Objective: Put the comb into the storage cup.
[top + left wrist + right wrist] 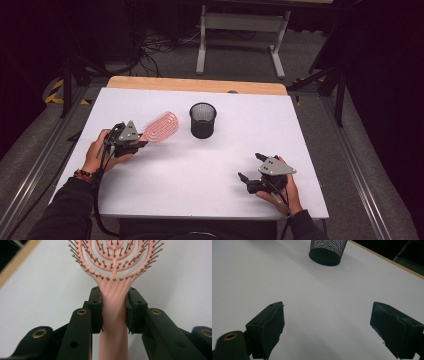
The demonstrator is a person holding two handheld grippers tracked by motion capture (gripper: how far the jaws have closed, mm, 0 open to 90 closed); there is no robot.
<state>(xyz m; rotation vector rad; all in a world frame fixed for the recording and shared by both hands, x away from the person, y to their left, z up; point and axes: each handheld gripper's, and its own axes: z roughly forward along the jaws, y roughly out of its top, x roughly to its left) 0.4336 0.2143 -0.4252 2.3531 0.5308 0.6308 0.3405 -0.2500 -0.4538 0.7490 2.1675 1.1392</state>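
Left gripper view is looking along two black jaws that are clamping the handle of a pink hairbrush [114,302]; the pads are pressing on the handle from both sides just below where it is widening into the head. Beyond the jaws the head is running out of the top edge, so its far end is cut off, and the handle's lower end is blurring out between the jaw bodies. High view is showing the left gripper [131,141] holding the brush with its head [161,127] pointing ahead of it towards a black mesh cup [202,120], which is standing just past the brush, apart from it. Right gripper view is showing the right gripper [327,327] with its jaws standing wide apart over the bare white table [324,305], nothing between them. Far ahead of it the cup [327,251] is standing, its rim cut off at the top edge.
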